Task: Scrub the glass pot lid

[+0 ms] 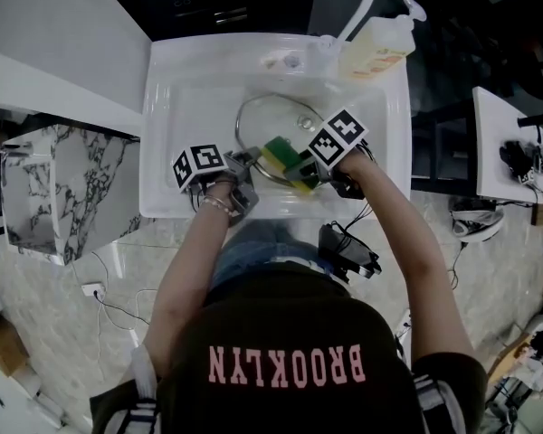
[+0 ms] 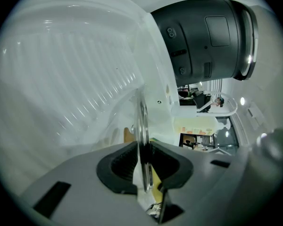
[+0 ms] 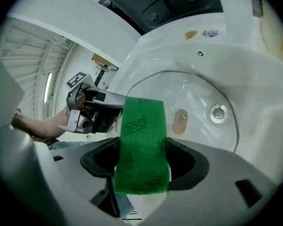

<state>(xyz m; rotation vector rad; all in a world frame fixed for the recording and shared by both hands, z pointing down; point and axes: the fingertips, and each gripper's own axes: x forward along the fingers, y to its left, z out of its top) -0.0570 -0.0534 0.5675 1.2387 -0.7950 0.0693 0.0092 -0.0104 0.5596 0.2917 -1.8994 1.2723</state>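
Your left gripper (image 2: 144, 163) is clamped on the rim of the lid (image 2: 143, 119). In the left gripper view the rim runs edge-on straight up between the two black pads (image 2: 122, 161), and both press against it. From the head view, that gripper comes in from the left and grips the lid at its near-left edge.

Your right gripper (image 3: 141, 163) is closed on the sponge (image 3: 141, 140). Its jaws pinch the sponge at the sides, and the green scouring face points toward the camera and sticks out past the jaw tips. In the right gripper view, the glass of the lid lies just beyond the sponge, with its tan knob (image 3: 180, 121) and a small round metal vent (image 3: 218, 113) to the right of the sponge. Your left gripper shows to the left of the sponge there, on the lid's rim.

In the head view the sponge (image 1: 281, 156) sits over the near part of the lid (image 1: 271, 116), between the two grippers, which are close together. You cannot tell from these views whether the sponge is pressed onto the glass or just above it.

The lid lies inside the white sink (image 1: 176, 89), toward the near wall. A soap bottle (image 1: 376, 52) rests at the sink's far-right corner, beside the base of the faucet (image 1: 362, 3).
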